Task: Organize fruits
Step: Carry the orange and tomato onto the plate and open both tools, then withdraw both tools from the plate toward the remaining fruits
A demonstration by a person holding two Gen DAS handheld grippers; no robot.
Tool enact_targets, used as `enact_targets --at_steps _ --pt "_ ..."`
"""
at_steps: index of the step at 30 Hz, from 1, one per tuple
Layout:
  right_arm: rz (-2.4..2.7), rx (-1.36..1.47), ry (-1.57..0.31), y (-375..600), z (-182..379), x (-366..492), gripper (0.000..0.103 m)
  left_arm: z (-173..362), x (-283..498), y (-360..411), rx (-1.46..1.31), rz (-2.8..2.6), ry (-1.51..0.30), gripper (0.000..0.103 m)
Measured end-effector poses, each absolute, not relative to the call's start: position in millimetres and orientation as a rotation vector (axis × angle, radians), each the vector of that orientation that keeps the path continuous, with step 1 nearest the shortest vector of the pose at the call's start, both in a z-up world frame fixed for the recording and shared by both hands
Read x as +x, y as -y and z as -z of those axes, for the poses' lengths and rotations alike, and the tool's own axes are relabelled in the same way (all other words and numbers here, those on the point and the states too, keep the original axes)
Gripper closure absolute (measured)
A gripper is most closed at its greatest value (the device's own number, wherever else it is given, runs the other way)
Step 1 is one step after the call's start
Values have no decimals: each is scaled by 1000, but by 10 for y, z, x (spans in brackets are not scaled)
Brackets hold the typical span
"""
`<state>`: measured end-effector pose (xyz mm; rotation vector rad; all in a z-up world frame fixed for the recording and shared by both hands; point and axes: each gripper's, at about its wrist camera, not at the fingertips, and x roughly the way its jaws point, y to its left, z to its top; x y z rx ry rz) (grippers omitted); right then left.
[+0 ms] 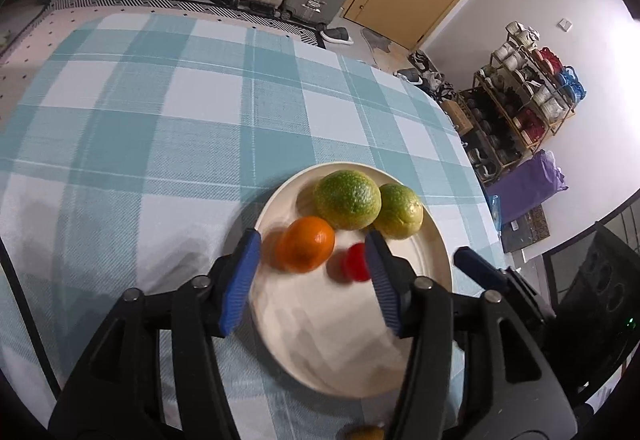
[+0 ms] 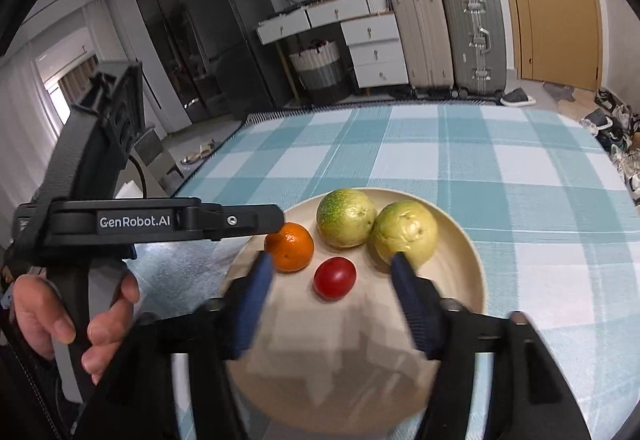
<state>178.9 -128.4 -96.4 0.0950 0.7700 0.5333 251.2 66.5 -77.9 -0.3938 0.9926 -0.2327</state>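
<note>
A cream plate [image 1: 436,260] [image 2: 472,280] on the checked tablecloth holds two green-yellow round fruits [image 1: 347,199] [image 1: 402,211] [image 2: 346,218] [image 2: 404,232], an orange mandarin [image 1: 306,249] [image 2: 291,246] and a red cherry tomato [image 1: 356,262] [image 2: 334,278]. My left gripper [image 1: 312,240] is open over the plate. The mandarin lies loose between its blue fingers [image 1: 240,280], and the tomato sits by the right one. My right gripper [image 2: 332,260] is open too, with the tomato lying free between its fingertips. In the right wrist view a hand [image 2: 52,320] holds the left gripper's handle.
The table's far half shows only blue-and-white checked cloth [image 1: 180,100] [image 2: 460,144]. A small yellowish fruit [image 1: 366,432] peeks out at the bottom edge under the left gripper. Beyond the table stand suitcases [image 2: 472,36], drawers [image 2: 376,52] and a shoe rack [image 1: 520,100].
</note>
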Motion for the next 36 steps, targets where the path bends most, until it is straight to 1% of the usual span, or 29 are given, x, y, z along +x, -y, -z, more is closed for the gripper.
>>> enact_targets --at_steps 2,5,7,9,12,13,18,21,25,29,31,33,36 --pt "-531 105 -752 1343 922 1706 30 738 2412 -668 -368 187 -989 47" --pt "-526 113 -747 1403 880 1601 29 654 2236 -640 -311 124 -957 46" --pt "-498 114 -751 1437 850 1542 24 586 2108 -599 -286 112 -931 44" --pt "-494 125 -735 1473 798 1468 23 524 2005 -560 -259 102 -911 41" --pt "-486 118 -703 1498 701 1333 15 398 1834 -477 -212 84 -876 37" --pt "-487 120 -692 1508 667 1288 15 357 1778 -458 -203 82 -865 36" --pt "-489 135 -669 1551 558 1122 14 154 1513 -385 -152 40 -795 25" --pt "-475 132 -660 1573 518 1041 12 66 1371 -366 -132 18 -768 21" --pt "-473 141 -657 1607 477 939 10 18 1199 -378 -135 -23 -758 20" --pt "-477 144 -647 1635 434 835 9 14 1043 -364 -112 -55 -751 15" --pt "-476 142 -636 1652 414 768 6 4 946 -391 -122 -91 -733 14" --pt "-472 140 -626 1668 397 699 5 -5 848 -421 -137 -102 -720 5" --pt "-459 135 -629 1687 403 625 4 -29 698 -444 -132 -123 -694 3"
